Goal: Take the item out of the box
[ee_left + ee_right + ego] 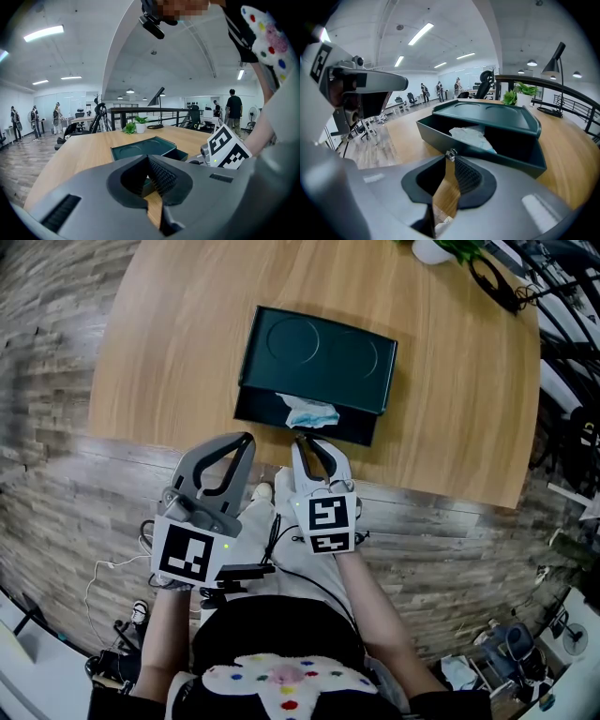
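Note:
A dark green box (319, 357) lies on the round wooden table (187, 334), and its drawer (356, 430) is slid out toward me. In the drawer lies a crumpled white and pale blue packet (309, 413), also seen in the right gripper view (472, 137). My right gripper (302, 440) is at the drawer's front wall, its jaws shut on a small silver knob (450, 154). My left gripper (246, 439) hovers beside it over the table's near edge, shut and holding nothing (149, 158). The box (145, 149) is ahead of it.
A potted plant in a white pot (139, 125) and a black desk lamp (555, 51) stand at the table's far side. The table's near edge (187, 451) runs just under both grippers, with wooden floor (56, 474) below. People stand far off in the room.

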`<state>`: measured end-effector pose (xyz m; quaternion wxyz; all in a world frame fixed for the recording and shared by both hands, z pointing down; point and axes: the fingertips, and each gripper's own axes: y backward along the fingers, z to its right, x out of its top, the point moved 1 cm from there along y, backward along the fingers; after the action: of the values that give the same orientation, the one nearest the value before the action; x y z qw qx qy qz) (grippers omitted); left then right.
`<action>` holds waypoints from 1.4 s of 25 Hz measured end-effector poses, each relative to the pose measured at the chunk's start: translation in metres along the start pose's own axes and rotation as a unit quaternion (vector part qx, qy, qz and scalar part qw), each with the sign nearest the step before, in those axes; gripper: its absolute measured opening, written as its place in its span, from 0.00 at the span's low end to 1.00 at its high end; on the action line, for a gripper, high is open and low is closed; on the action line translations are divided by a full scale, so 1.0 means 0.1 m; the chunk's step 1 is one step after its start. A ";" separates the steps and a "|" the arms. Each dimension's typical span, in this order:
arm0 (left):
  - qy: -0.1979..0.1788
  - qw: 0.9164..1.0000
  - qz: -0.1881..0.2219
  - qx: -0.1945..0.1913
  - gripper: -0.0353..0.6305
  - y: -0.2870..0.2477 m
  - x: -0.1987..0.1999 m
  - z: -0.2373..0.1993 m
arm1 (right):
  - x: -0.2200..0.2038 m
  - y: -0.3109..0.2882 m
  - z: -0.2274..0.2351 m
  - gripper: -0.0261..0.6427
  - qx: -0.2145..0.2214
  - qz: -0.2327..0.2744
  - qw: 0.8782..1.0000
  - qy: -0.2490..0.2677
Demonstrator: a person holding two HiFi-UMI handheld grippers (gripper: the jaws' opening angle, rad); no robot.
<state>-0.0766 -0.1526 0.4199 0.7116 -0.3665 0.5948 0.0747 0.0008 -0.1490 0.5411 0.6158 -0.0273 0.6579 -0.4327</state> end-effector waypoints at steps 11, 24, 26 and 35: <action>-0.010 1.000 0.002 -0.005 0.06 0.16 -0.03 0.23 | -0.21 0.20 -0.16 0.14 0.003 -0.003 1.000 0.001; -0.011 1.000 0.001 0.006 0.06 0.27 0.00 0.24 | -0.27 0.34 -0.18 0.16 0.007 0.007 1.000 -0.004; -0.018 1.000 0.003 0.005 0.06 0.27 0.02 0.23 | -0.27 0.39 -0.16 0.14 0.003 0.009 1.000 -0.005; -0.050 0.999 -0.001 -0.020 0.06 0.16 0.09 0.25 | -0.11 0.72 -0.02 0.05 -0.013 0.043 0.999 -0.019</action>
<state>-0.0625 -0.1286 0.4053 0.7331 -0.3773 0.5562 0.1038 0.0374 -0.0967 0.5058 0.6461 -0.0154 0.6522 -0.3962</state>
